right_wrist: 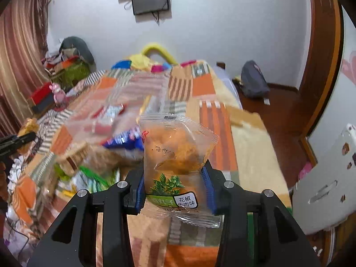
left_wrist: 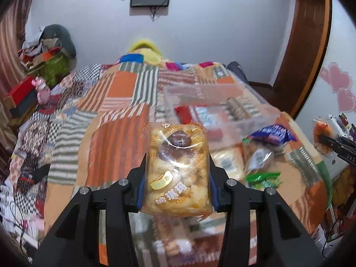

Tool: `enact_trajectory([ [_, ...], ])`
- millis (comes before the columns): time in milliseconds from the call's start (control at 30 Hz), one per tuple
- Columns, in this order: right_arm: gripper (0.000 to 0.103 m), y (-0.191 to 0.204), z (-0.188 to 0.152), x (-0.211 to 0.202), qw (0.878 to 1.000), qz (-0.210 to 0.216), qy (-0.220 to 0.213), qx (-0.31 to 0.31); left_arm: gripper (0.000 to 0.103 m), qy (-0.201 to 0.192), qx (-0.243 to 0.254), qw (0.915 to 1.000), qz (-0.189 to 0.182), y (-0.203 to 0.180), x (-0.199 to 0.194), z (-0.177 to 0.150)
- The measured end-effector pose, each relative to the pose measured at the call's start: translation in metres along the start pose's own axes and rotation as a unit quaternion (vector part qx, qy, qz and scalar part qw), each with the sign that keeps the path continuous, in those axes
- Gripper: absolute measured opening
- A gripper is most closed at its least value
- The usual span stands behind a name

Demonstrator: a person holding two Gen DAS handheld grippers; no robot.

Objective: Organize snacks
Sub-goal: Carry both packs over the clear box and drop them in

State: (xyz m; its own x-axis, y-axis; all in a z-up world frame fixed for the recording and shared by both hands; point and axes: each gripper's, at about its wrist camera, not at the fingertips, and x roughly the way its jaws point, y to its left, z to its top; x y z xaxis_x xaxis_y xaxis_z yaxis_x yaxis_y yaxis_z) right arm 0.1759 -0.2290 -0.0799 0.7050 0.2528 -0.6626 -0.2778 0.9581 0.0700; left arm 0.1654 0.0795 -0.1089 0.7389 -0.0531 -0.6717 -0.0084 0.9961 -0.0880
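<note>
Patchwork bedding (left_wrist: 124,111) covers the bed beneath a clear bin (left_wrist: 222,102). Left tool (left_wrist: 176,178) pinches a pastry packet (left_wrist: 175,166); right tool (right_wrist: 175,178) pinches an orange snack packet (right_wrist: 178,151).

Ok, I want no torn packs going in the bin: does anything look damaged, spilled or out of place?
Nothing looks torn or spilled. The left gripper pinches a sealed pastry pack, the right gripper a sealed orange snack pack. The only mess is the loose pile of snacks beside the clear bin, still unsorted.
</note>
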Motion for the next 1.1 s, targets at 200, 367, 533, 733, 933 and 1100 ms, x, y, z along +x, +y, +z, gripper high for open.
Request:
enact_trajectory([
  [200, 0.039, 0.018, 0.029, 0.004, 0.999, 0.013, -0.036, -0.011, 0.044, -0.016, 0.004, 0.9997, -0.017, -0.018, 0.01, 0.03],
  [367, 0.039, 0.031, 0.05, 0.02, 0.998, 0.03, -0.05, -0.011, 0.044, -0.022, 0.002, 0.9995, -0.022, -0.029, 0.028, 0.053],
  [533, 0.039, 0.046, 0.072, 0.049, 0.998, 0.034, -0.047, -0.019, 0.044, -0.015, 0.003, 0.9995, -0.028, -0.034, 0.054, 0.073],
  [733, 0.039, 0.06, 0.085, 0.09, 0.999, 0.036, -0.015, -0.026, 0.044, 0.005, -0.001, 0.9998, -0.017, -0.037, 0.096, 0.085],
  [933, 0.039, 0.072, 0.082, 0.123, 0.998, 0.033, 0.035, -0.051, 0.044, 0.041, -0.004, 0.9991, -0.014, -0.037, 0.133, 0.087],
  [1100, 0.04, 0.08, 0.078, 0.14, 0.994, 0.03, 0.074, -0.079, 0.044, 0.065, 0.005, 0.9978, -0.014, -0.04, 0.153, 0.084],
])
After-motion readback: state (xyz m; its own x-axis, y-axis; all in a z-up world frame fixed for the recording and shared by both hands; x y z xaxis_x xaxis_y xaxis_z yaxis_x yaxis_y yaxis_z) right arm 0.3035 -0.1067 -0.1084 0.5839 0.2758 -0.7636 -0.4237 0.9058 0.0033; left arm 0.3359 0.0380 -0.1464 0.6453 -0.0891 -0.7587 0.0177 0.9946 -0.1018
